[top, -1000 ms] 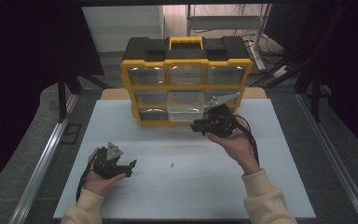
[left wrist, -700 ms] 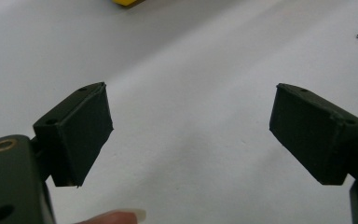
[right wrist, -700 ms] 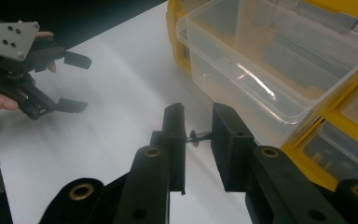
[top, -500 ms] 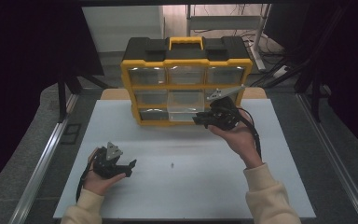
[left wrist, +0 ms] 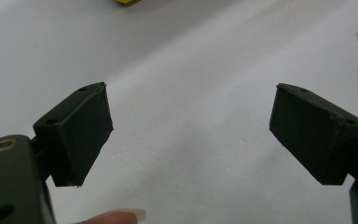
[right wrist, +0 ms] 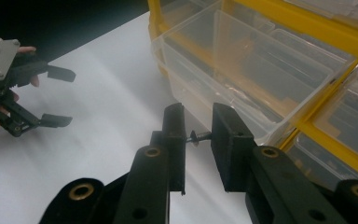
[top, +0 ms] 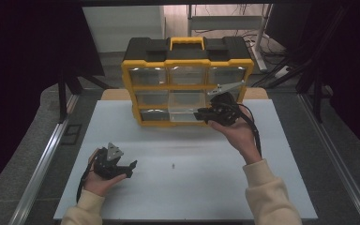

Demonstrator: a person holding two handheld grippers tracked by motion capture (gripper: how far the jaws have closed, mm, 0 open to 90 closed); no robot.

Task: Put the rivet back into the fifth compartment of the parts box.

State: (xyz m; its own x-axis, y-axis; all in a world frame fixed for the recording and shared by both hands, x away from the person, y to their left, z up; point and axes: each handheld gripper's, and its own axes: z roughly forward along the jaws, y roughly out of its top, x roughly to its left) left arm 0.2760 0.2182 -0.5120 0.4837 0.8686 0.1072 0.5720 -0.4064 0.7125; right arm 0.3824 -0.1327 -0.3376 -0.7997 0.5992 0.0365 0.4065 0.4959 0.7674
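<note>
Counter point(top: 262, 187) first: a pale white slab with the large yellow-and-black plastic organiser case point(top: 187, 84) standing upright at its far edge, its clear drawers facing the person so they can be reached from the front. One clear plastic drawer point(right wrist: 242, 74) in the bottom row is pulled out toward the counter, evidently to take a part dropped in from above. The right claw point(right wrist: 198, 137) is held just beside that drawer's front corner, its jaws closed on a small dark screw point(right wrist: 199, 136) pinched crosswise between the pads; I judge it is poised to carry the screw over the rim. The left claw point(left wrist: 191, 135) rests low on the near-left of the counter, jaws spread wide with nothing between them, out of the way. Another small metal screw point(top: 173, 165) lies loose mid-counter, probably waiting its turn.
</note>
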